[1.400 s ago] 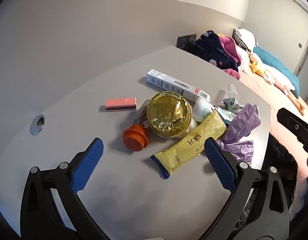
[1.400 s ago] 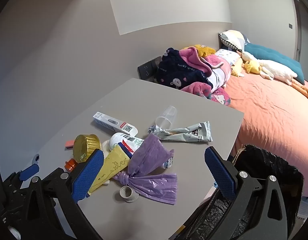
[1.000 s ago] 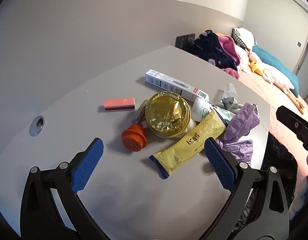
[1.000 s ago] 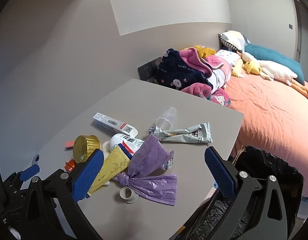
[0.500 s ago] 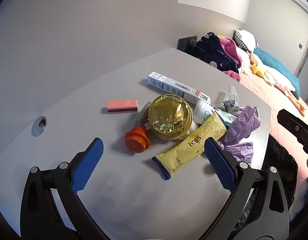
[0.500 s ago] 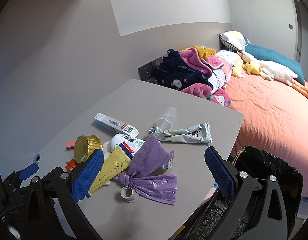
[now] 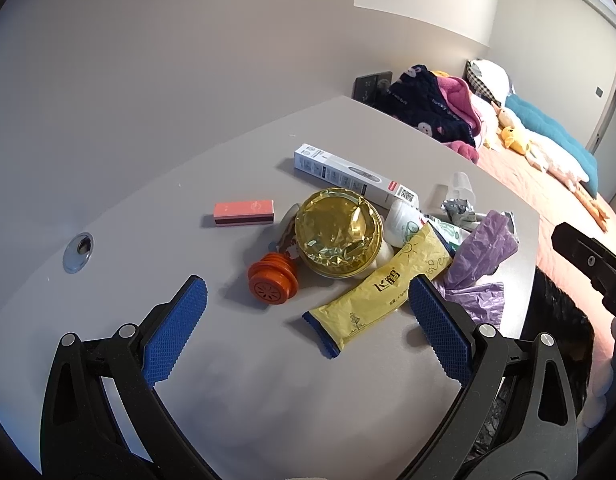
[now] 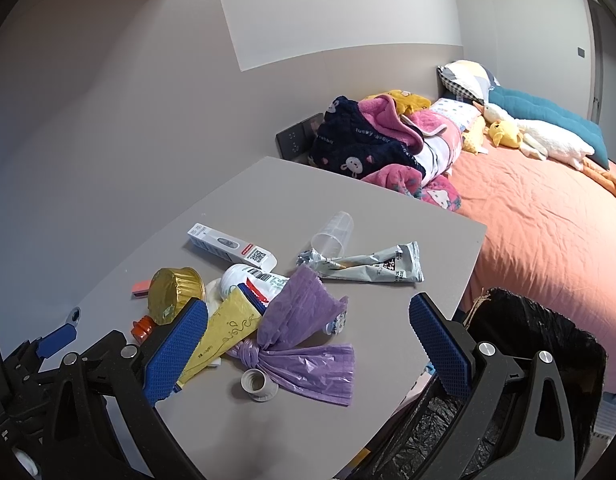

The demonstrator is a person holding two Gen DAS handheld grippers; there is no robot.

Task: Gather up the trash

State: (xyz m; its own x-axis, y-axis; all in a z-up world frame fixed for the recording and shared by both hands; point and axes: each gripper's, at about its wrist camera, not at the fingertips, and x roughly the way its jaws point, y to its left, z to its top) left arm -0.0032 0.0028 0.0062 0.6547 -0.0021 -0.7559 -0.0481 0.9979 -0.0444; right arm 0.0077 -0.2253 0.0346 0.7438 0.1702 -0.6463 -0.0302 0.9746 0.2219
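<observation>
I'm looking at a home bedroom: bed (image 8: 548,232) with orange sheet just beside the grey table (image 8: 348,196), plush duck (image 8: 504,134) and teal pillow (image 8: 548,114) on the bed, fleece blankets (image 8: 380,140) heaped at its near end.

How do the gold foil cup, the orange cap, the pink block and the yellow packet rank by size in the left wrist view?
Largest to smallest, as they look:
1. yellow packet and gold foil cup, too close to rank
2. pink block and orange cap, also alike

Both grippers hover above the grey table (image 7: 235,384), the left gripper (image 7: 305,312) and right gripper (image 8: 308,334) spread wide, holding nothing.
</observation>
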